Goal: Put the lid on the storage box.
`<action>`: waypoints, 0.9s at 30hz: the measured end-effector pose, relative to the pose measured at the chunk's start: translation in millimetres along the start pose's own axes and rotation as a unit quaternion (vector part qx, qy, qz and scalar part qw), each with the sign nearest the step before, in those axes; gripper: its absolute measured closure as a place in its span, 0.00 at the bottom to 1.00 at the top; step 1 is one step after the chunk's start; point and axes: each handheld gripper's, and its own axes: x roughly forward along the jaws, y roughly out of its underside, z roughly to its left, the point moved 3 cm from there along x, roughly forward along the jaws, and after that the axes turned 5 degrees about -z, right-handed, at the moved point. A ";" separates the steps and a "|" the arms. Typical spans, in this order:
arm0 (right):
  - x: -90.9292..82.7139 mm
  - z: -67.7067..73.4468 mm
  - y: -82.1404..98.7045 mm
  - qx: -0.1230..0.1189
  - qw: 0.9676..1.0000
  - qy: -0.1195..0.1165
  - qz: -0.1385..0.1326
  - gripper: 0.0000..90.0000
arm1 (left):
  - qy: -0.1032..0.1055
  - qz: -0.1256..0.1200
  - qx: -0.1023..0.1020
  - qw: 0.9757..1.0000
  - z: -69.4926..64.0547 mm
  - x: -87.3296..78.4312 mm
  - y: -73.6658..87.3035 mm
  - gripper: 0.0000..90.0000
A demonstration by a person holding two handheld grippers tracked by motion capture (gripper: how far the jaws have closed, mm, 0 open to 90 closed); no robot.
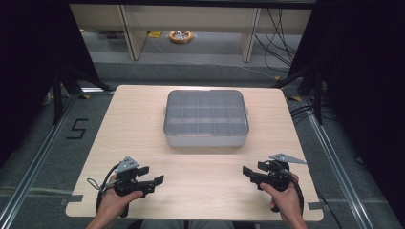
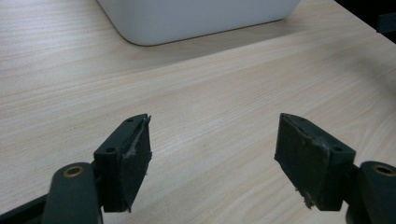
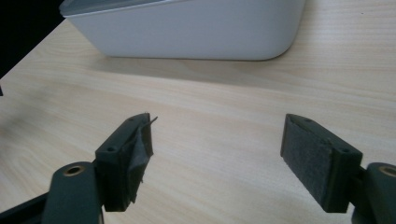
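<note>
While both hands are resting near the six o'clock edge of the pale wooden table (image 1: 200,167), a grey rectangular plastic organiser box with a translucent lid and divided compartments (image 1: 206,118) is sitting at about twelve o'clock from them, near the middle of the tabletop and well apart from both tools. At roughly seven o'clock in the high view, the left gripper (image 1: 154,183) is lying in the person's left hand (image 1: 114,200), its black jaws pointing toward three o'clock; in the left gripper view those jaws are standing wide apart, released, with bare wood showing between the worn pads (image 2: 133,161) and the box's rounded white corner showing at twelve o'clock. At roughly five o'clock the right gripper (image 1: 248,173) is sitting in the right hand (image 1: 285,198), jaws pointing toward nine o'clock; in the right gripper view they are likewise gaping open, grasping nothing, with the box's white wall lying beyond them at twelve o'clock.
</note>
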 end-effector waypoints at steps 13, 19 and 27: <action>-9.3 12.4 19.7 -0.033 0.999 -0.031 0.004 0.19 | 0.005 0.005 0.011 1.000 -11.0 -3.4 9.1 0.28; -12.0 16.6 26.7 -0.035 0.999 -0.037 0.007 0.19 | 0.011 0.004 0.016 1.000 -16.4 -5.1 15.1 0.28; -16.5 22.7 34.7 -0.046 0.998 -0.039 0.016 0.19 | 0.015 0.013 0.036 0.999 -25.1 -9.1 24.3 0.27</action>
